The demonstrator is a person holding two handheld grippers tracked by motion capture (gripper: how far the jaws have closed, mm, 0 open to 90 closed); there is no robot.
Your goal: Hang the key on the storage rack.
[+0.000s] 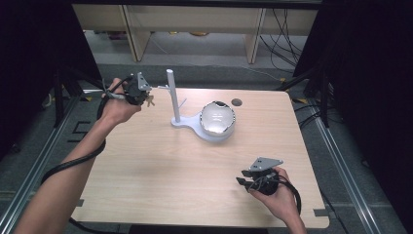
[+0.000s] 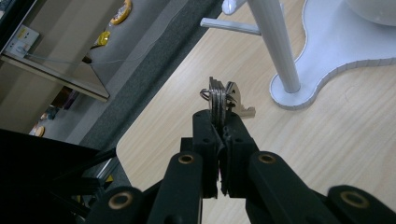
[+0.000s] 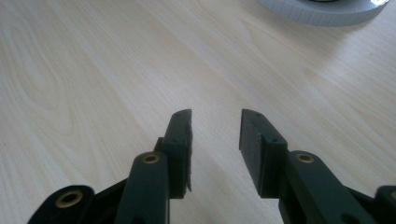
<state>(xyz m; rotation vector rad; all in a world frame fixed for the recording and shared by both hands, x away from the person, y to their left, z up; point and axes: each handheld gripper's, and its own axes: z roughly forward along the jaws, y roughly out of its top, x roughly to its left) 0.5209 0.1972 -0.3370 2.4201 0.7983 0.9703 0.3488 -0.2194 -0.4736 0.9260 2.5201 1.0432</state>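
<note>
High view: pale wooden table (image 1: pixel 160 165) (grey floor (image 1: pixel 204 48) beyond) bears a white stand (image 1: pixel 174 97).

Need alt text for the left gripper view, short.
The black left gripper is shut on a bunch of silver metal keys, held above the light wooden table. Just beyond stands a white plastic stand with an upright post and a thin side peg.
</note>
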